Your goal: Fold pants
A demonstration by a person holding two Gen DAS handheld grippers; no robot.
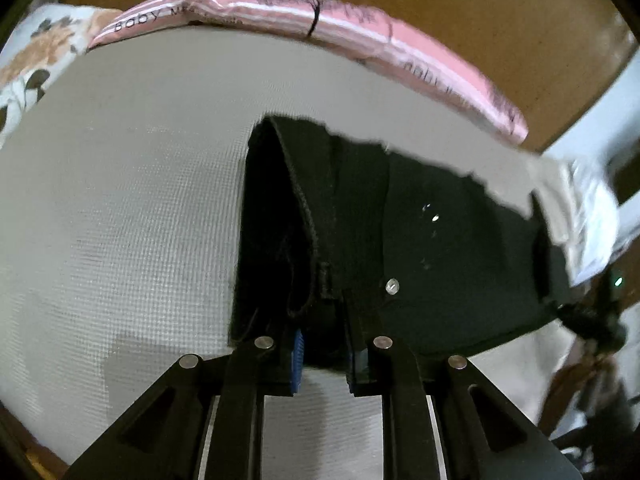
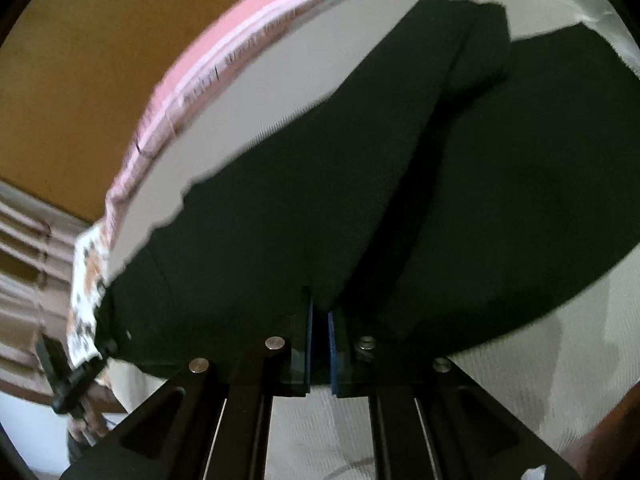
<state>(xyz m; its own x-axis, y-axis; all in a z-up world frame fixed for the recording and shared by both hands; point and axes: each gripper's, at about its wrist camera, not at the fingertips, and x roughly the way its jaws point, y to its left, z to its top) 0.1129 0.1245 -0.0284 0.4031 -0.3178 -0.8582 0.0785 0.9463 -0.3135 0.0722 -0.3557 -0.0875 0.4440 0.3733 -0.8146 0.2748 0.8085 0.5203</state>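
Note:
Black pants [image 1: 420,240] lie on a grey-white textured sheet [image 1: 120,200]. The waistband end with a metal button [image 1: 392,286] faces my left gripper [image 1: 325,354], whose blue-padded jaws are shut on the waistband edge. In the right wrist view the pants [image 2: 280,220] spread across the sheet, with one leg folded over and a dark crease between the layers. My right gripper [image 2: 319,344] is shut on the black fabric edge, its blue pads nearly together. The left gripper shows small in the right view's lower left [image 2: 72,376].
A pink pillow or packet with "Baby" print [image 1: 320,16] lies along the far edge of the sheet, also in the right view [image 2: 224,52]. A floral cloth [image 1: 32,60] sits at the far left. An ochre wall [image 1: 480,20] rises behind. Pale cloth [image 1: 580,208] bunches at right.

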